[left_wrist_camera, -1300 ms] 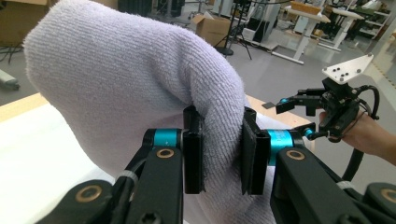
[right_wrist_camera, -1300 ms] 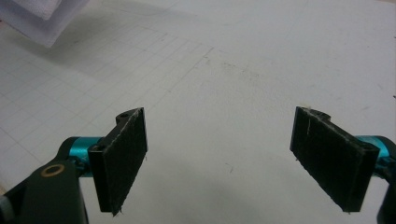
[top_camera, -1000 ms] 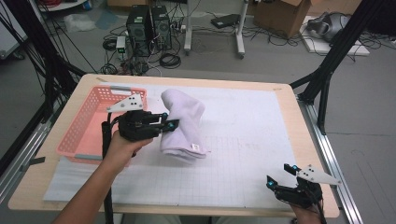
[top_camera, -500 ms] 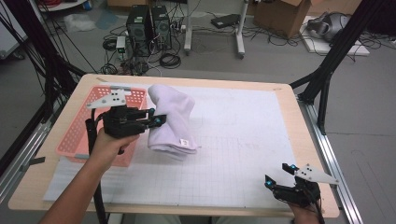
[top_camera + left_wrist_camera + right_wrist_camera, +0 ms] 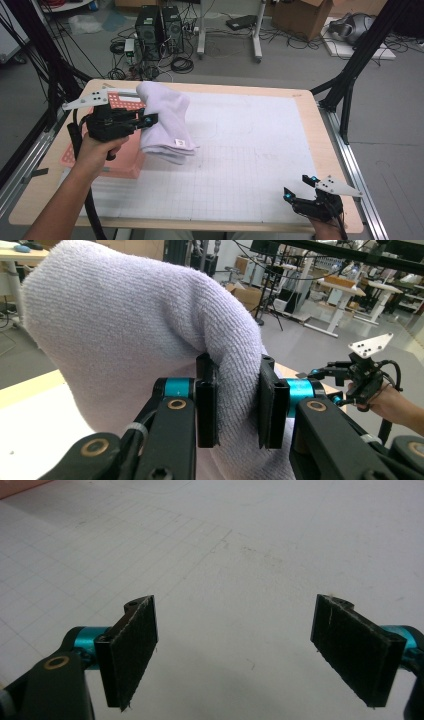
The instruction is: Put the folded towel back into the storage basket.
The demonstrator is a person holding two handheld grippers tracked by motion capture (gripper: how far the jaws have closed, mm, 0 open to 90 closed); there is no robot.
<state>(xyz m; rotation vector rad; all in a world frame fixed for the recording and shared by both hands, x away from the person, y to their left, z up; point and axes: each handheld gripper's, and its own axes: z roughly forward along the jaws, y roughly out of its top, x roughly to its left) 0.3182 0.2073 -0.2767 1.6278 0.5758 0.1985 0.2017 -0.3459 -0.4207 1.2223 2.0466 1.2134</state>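
1. Left gripper (image 5: 148,120) sits left of centre in the high view, jaws clamped on a folded lavender towel (image 5: 165,122). In the left gripper view the pads (image 5: 206,407) pinch a thick fold of the towel (image 5: 130,340).
2. The towel hangs clear of the table (image 5: 240,150), just right of the pink basket (image 5: 122,167) at the left edge, its upper part overlapping the basket's far rim in the picture.
3. Right gripper (image 5: 300,186) rests low at the lower right, well apart from the towel; its pads (image 5: 131,647) stand wide apart over bare gridded table, with nothing between them.
4. Step in hand, as I judge it: carry the towel over the basket and lower it in. Keep the pinch firm, raise the drooping lower folds above the basket wall, centre the bundle, then let go low so the stack stays folded.
5. Hard to make out: the basket's interior is mostly hidden by the left hand (image 5: 97,150) and gripper, so what lies inside is unclear. The towel's underside is unseen, as is how many layers are pinched.
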